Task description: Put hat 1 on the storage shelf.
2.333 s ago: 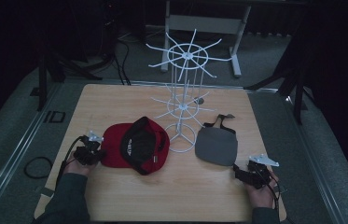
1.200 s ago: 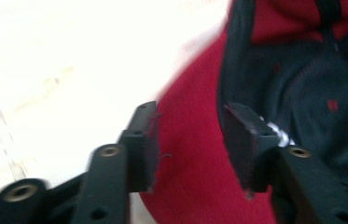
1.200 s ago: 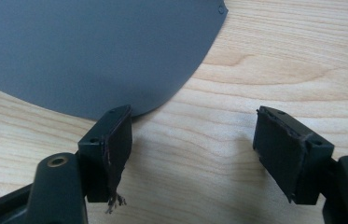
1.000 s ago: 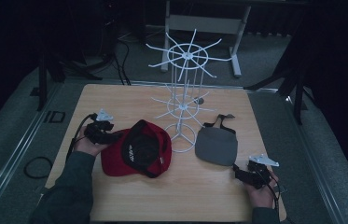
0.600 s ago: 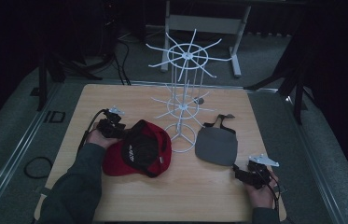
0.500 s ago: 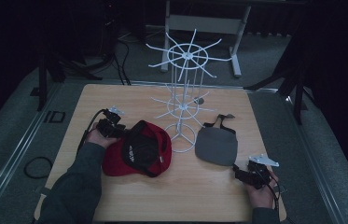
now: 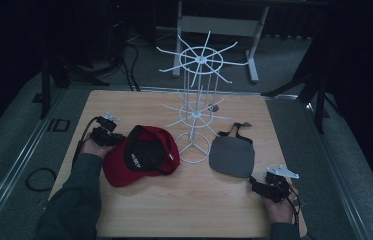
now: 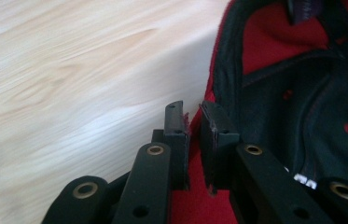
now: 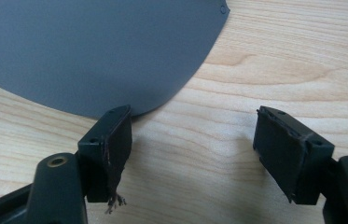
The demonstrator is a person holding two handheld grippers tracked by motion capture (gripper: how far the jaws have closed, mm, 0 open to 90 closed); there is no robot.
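A red cap (image 7: 141, 157) lies upside down on the wooden table (image 7: 214, 210), its black lining facing up. My left gripper (image 7: 118, 138) sits at the cap's upper left edge. In the left gripper view its jaws (image 8: 193, 119) are nearly together, with the red cap's (image 8: 302, 93) rim pinched between them. A flat grey cap (image 7: 234, 155) lies to the right of the rack's base. My right gripper (image 7: 255, 184) rests just off the grey cap's near right edge. In the right gripper view it stands open (image 9: 192, 135) over bare wood, its left pad touching the grey cap's (image 9: 92, 46) edge.
A tall white wire rack (image 7: 196, 100) with radiating hooks stands on the table between the two caps, behind them. The grey cap's black strap (image 7: 236, 127) trails toward the back. Cables lie on the grey floor at the left.
My left gripper moved forward and right from the cap's left side to its upper left rim and closed on it. The right gripper stayed still.
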